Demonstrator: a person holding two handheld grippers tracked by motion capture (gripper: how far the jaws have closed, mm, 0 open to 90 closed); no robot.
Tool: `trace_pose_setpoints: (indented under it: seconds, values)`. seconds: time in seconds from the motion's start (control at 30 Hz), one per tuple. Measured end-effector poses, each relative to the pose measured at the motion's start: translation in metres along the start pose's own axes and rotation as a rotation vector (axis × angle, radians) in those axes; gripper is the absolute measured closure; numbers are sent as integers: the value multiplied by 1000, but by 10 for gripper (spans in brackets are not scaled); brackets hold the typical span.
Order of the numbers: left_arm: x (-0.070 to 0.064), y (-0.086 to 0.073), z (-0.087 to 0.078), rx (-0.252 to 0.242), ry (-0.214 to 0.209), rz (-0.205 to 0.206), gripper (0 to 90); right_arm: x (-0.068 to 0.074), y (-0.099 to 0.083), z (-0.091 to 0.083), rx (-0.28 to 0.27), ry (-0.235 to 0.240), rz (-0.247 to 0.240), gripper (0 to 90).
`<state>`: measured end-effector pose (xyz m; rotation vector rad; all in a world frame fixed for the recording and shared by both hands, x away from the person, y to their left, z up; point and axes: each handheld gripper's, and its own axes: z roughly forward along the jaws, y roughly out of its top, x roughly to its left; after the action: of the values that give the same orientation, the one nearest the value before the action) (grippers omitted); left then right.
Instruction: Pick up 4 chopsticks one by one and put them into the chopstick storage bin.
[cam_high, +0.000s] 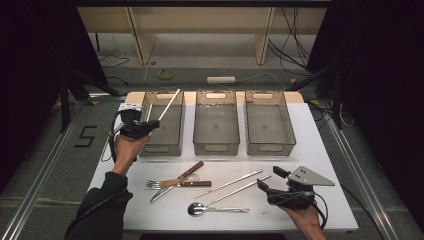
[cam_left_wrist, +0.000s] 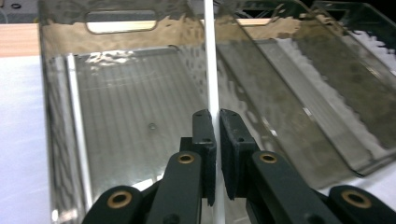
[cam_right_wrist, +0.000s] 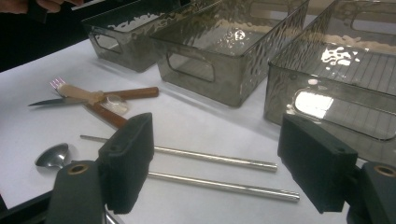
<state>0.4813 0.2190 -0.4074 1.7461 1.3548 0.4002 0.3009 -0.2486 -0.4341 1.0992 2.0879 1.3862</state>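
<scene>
My left gripper (cam_high: 152, 123) pinches a white chopstick (cam_high: 169, 105) over the bin (cam_high: 176, 145) near the counter's (cam_high: 320, 145) far left corner; my right gripper (cam_high: 270, 180) hovers spread near the front right corner.

Both grippers are black: the left gripper (cam_high: 150, 123) has brass-ringed pivots and a black cable, the right gripper (cam_high: 272, 179) a grey three-cornered plate; a dark sleeve (cam_high: 102, 205) covers the left forearm.
</scene>
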Motion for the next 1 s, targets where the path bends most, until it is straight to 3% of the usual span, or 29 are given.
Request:
trace_pose_setpoints:
  seconds: [0.33, 0.73, 0.87, 0.93, 1.0]
  values:
    - [22, 1, 17, 26, 58, -52, 847, 0, 0, 0, 0, 0, 2, 279]
    - [32, 0, 29, 55, 115, -114, 844, 0, 0, 0, 0, 2, 2, 279]
    - [33, -1, 32, 57, 120, -128, 832, 0, 0, 0, 0, 3, 2, 279]
    - [34, -1, 33, 59, 112, -141, 761, 0, 0, 0, -1, 4, 0, 279]
    - [31, -2, 31, 55, 101, -128, 730, 0, 0, -1, -1, 3, 1, 279]
